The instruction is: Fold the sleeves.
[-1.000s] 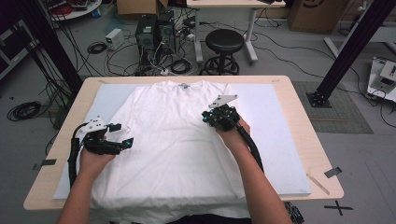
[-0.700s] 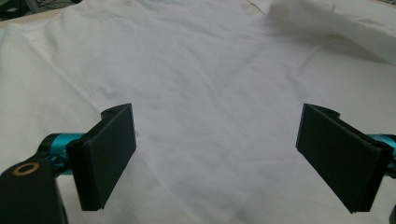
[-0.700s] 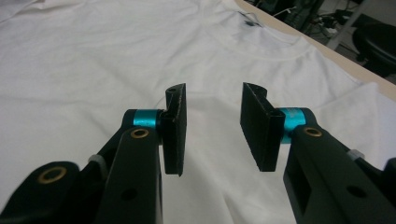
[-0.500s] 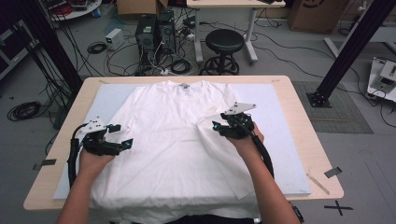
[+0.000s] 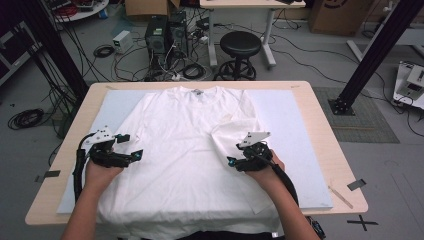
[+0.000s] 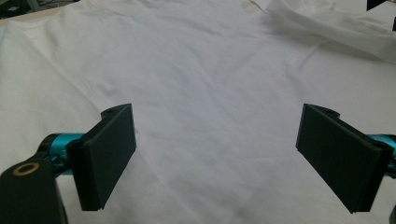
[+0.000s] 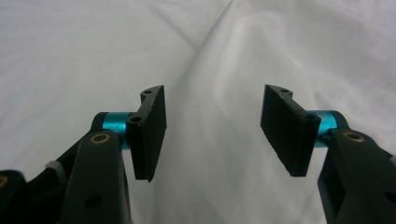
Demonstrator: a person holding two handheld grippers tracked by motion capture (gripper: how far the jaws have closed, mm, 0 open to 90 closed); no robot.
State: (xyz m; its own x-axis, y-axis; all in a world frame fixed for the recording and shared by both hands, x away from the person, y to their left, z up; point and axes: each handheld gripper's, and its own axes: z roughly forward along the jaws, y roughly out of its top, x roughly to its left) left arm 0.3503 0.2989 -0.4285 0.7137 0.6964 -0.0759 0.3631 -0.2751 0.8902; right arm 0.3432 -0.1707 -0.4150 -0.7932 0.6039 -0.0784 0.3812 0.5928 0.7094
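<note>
White T-shirt lies spread flat on a pale blue mat covering most of the wooden table, collar at the far edge, hem hanging off the near edge by the person. Shirt's right sleeve is folded inward over the body, making a raised flap with a diagonal crease running to the near right corner of the shirt.

Right gripper sits just at the near end of that flap, over the shirt's right half, jaws pointing toward the shirt's middle. Its jaws have just been opening and now stand wide apart; in the right gripper view there is only loose cloth and the fold crease beyond them, nothing pinched, pads not pressing on fabric.

Left gripper hovers over the shirt's left edge, about level with the right one, jaws pointing toward the shirt's middle. In the left gripper view the jaws are spread very wide, smooth shirt fabric between and below them, nothing gripped. The folded flap shows at that view's upper right, well apart from these jaws.

Black stool and computer towers stand on the floor beyond the shirt's collar end, past the table.
</note>
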